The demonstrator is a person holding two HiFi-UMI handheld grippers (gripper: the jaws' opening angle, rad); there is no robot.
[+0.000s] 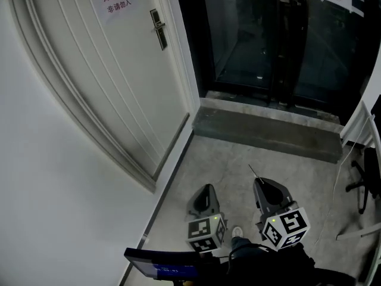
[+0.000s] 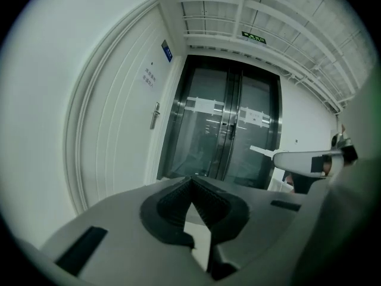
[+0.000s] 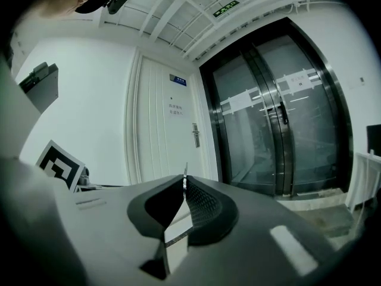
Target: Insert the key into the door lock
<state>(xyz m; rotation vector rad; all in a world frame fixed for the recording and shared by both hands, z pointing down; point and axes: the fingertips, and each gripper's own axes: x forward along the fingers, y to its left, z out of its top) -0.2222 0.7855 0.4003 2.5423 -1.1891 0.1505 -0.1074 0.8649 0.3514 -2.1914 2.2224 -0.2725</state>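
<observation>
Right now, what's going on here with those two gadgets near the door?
A person stands in a hallway with a gripper in each hand. The right gripper is shut on a thin key, whose tip pokes out past the jaws. The left gripper is shut with nothing in it. Both are held low over the floor, well short of the white door. Its lock, by the handle, is untouched, so the key is not yet in.

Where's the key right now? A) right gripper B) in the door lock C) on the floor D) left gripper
A: the thin key sticks out of the right gripper's shut jaws, while the left gripper is shut on nothing.
</observation>
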